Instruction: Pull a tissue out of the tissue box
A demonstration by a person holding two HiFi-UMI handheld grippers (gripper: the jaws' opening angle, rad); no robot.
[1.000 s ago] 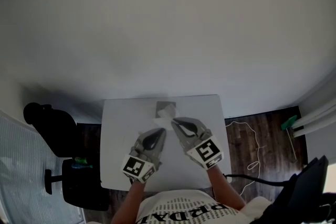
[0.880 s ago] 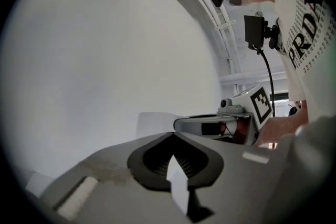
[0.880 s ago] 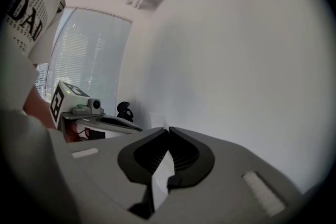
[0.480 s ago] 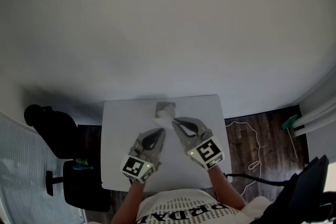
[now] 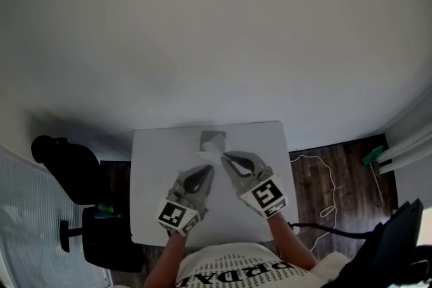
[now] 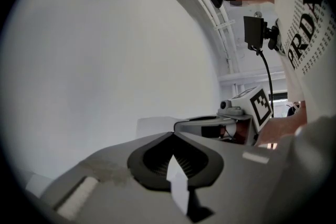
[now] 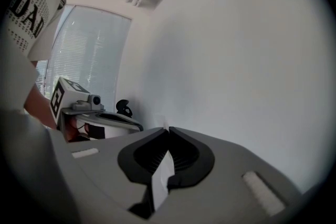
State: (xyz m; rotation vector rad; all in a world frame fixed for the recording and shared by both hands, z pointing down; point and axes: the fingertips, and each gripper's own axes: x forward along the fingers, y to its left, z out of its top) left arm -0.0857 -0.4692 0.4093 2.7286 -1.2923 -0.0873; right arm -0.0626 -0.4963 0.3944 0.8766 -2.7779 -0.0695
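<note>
The grey tissue box [image 5: 212, 139], a white tissue [image 5: 216, 138] sticking out of its top, stands at the far middle of the white table [image 5: 155, 165]. Just before it lies a pale patch [image 5: 204, 155]; whether this is a tissue is unclear. My left gripper [image 5: 206, 170] rests shut near the table's middle. My right gripper [image 5: 225, 157] is shut too, its tip just short of the box. In the left gripper view my left gripper [image 6: 172, 134] has met tips, as has my right gripper [image 7: 168, 128] in its own view. A white strip sits in the hollow behind each pair.
A pale wall rises right behind the table. A black office chair [image 5: 64, 165] stands at the left on the dark wood floor. A white cable [image 5: 324, 192] and a green object [image 5: 370, 158] lie on the floor to the right. A dark object [image 5: 395, 239] fills the bottom right corner.
</note>
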